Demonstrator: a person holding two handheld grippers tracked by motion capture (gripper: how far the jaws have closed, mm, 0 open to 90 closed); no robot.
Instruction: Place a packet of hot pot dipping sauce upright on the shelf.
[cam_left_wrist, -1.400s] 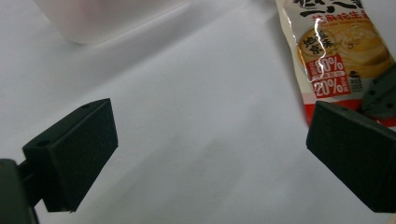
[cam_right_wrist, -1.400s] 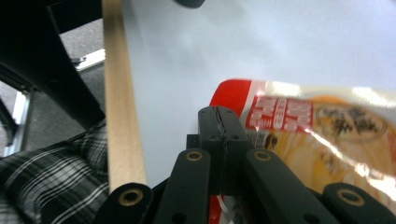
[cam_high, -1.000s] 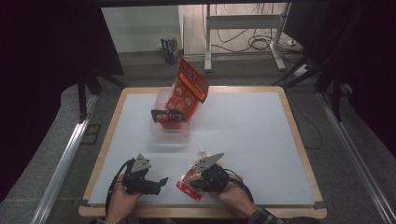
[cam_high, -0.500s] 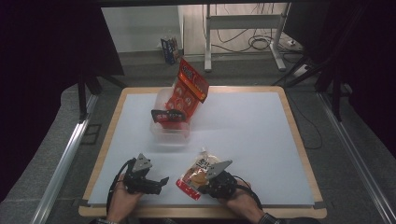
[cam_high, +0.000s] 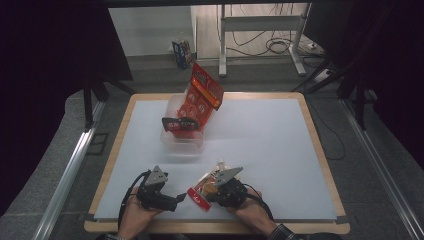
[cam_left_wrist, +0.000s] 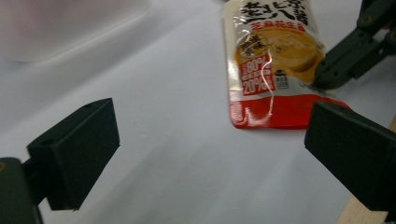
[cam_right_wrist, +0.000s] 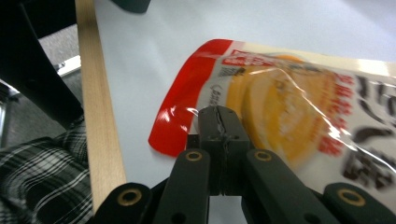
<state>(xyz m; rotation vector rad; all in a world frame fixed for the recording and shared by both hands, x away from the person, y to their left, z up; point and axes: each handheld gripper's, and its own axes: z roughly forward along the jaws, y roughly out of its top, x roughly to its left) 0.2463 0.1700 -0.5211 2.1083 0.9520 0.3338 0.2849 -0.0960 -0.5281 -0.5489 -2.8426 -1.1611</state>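
— White sheeting covers my table, with a bare wooden edge running along the side nearest me. What do you make out close to me?

— Your plaid sleeve sits just past that edge. On the sheet in front of you lies a flat food pouch, orange and white with a red end, and that red end points toward your left hand.

— My right gripper has it. From its own camera I see the jaws pressed together on the pouch's side edge, near the red end. The pouch rests on the table rather than hanging.

— And your left gripper?

— Its jaws stand wide apart with nothing between them, low over the sheet, aimed at the red end, which lies just beyond them. Both my hands rest near the front edge, close together.

— Does anything block you?

— Nothing lies between the two grippers but the pouch itself. Farther out, toward the middle of the table, a clear plastic tub holds a red bag that leans upright out of it, well apart from my hands. Beyond the table are a grey floor, metal table legs and loose cables.
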